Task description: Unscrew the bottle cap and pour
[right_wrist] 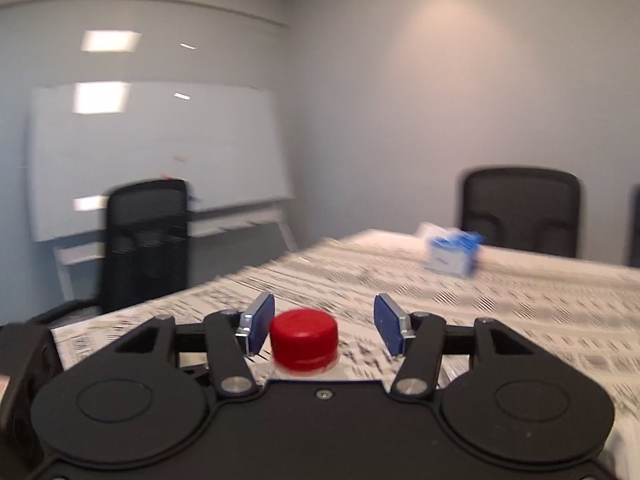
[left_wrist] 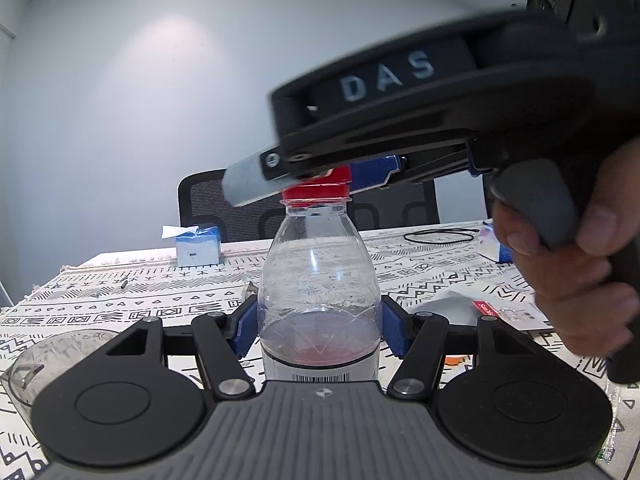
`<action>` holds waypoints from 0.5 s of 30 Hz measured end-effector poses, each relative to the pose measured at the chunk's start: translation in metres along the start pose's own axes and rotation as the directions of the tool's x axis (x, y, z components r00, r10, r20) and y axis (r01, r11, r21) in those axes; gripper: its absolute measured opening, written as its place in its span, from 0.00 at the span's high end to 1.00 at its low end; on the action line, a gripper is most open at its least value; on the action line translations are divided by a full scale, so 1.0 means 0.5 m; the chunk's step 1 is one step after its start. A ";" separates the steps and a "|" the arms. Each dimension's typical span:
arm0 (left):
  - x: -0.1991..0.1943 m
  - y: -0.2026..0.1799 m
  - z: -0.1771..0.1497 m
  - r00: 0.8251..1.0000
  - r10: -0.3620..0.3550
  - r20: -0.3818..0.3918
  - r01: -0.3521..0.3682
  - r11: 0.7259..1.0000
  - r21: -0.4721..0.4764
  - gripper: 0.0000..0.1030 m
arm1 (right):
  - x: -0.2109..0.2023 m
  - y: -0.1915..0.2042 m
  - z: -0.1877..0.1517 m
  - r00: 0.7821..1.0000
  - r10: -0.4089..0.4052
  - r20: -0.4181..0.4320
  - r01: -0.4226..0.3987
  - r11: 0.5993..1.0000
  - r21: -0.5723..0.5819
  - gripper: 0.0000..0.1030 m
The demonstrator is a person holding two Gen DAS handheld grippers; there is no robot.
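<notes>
Above bottle [left_wrist: 319, 292], right gripper [right_wrist: 324, 326] level, straddling cap [right_wrist: 304, 338]

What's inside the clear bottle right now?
The bottle holds a shallow layer of reddish liquid near the bottom, with droplets on the walls above. The label and the left hand-held gripper hide anything lower.

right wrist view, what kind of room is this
Probably an office meeting room: a whiteboard on a stand by the wall, black mesh office chairs around a long table under a patterned cloth, and plain walls.
</notes>
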State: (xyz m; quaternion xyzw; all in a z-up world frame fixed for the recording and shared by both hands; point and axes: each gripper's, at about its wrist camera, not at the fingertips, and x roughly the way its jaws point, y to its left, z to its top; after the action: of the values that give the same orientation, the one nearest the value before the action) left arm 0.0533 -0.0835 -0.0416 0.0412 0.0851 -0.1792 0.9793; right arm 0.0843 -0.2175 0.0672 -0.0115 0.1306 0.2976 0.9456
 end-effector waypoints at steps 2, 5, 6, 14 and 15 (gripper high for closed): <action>-0.001 -0.003 0.000 1.000 0.003 0.001 -0.003 1.000 0.006 0.43 | -0.002 0.017 0.004 0.999 -0.051 0.008 0.051 0.998 -0.023 0.45; -0.001 -0.004 -0.001 1.000 0.005 0.000 -0.005 1.000 0.006 0.43 | 0.000 0.024 0.008 0.994 -0.112 0.010 0.113 0.993 -0.021 0.47; 0.000 -0.004 -0.001 1.000 0.005 0.000 -0.005 1.000 0.005 0.43 | 0.000 0.021 0.010 0.991 -0.134 0.009 0.134 0.991 -0.006 0.47; -0.003 -0.009 -0.002 1.000 0.013 0.002 -0.013 1.000 0.011 0.43 | 0.023 0.003 -0.007 0.994 -0.107 -0.010 0.107 0.992 0.064 0.67; -0.003 -0.009 -0.002 1.000 0.015 0.002 -0.015 1.000 0.011 0.43 | 0.025 0.004 -0.007 0.994 -0.105 -0.010 0.106 0.992 0.066 0.67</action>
State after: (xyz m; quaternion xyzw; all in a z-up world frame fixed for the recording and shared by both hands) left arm 0.0503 -0.0869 -0.0423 0.0470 0.0826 -0.1724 0.9804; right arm 0.0924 -0.2092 0.0610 0.0120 0.1429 0.2427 0.9594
